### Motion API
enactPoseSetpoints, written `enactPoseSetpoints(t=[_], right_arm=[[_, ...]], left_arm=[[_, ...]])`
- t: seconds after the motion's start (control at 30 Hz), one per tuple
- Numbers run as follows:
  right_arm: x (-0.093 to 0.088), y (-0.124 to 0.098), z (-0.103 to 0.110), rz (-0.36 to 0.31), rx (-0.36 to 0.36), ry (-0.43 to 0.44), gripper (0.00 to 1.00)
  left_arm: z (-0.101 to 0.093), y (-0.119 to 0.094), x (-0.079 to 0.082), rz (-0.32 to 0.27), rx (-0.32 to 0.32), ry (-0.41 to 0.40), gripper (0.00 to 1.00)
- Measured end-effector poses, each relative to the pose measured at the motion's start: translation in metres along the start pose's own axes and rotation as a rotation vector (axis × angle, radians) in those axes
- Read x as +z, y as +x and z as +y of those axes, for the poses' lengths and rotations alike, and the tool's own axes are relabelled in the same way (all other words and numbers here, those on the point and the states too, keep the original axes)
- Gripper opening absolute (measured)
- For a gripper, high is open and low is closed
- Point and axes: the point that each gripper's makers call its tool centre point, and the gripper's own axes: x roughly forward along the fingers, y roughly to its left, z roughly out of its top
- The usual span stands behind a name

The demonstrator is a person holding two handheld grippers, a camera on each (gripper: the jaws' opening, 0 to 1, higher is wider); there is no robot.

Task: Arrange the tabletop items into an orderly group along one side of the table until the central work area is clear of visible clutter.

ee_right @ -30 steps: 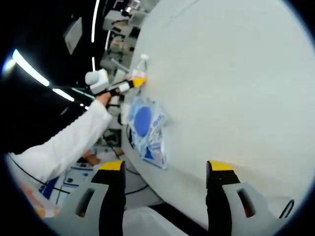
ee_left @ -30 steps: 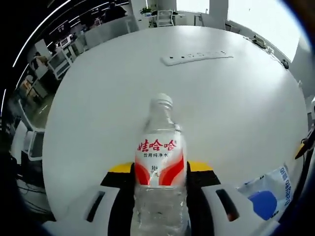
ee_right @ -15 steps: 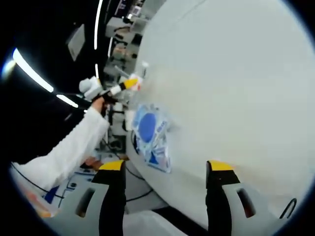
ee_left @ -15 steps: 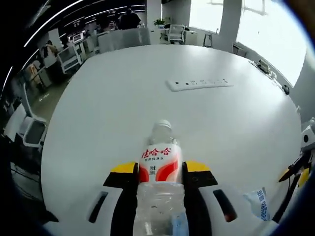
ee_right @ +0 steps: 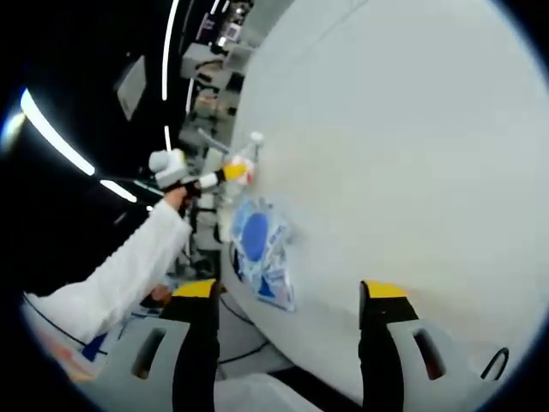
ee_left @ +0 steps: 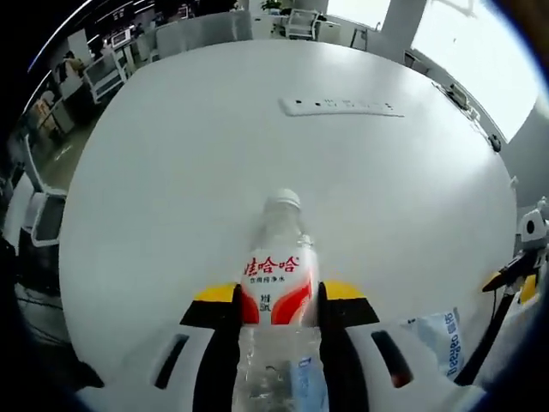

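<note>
One bottle is clamped between the fingers of the left gripper, held over the counter near its edge. A packet lies at that same edge, beside the bottle. A power strip lies toward the far edge. The right gripper's fingers are held apart, grasping nothing.

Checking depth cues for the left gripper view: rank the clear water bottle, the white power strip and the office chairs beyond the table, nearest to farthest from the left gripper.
1. Clear plastic water bottle with a red and white label: clamped between the left gripper jaws.
2. Long white power strip: lying flat on the round white table, far side.
3. Office chairs: past the table's far edge.
</note>
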Motion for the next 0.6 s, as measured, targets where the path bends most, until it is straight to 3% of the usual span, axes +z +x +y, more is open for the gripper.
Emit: enactPoseSetpoints(t=[0.1,0.3,0.6], right_arm=[[-0.003,0.004,0.003,0.011,0.002,-0.006,0.64],[-0.013,0.011,0.009,0.055,0.003,-0.022,0.64],[-0.007,0.012,0.015,0.053,-0.005,-0.059,0.64]], left_arm=[[-0.001,0.000,0.003,0.016,0.000,0.026,0.34],[0.001,0.009,0.016,0.086,-0.003,0.152,0.35],[-0.003,0.015,0.029,0.085,-0.008,0.261,0.36]])
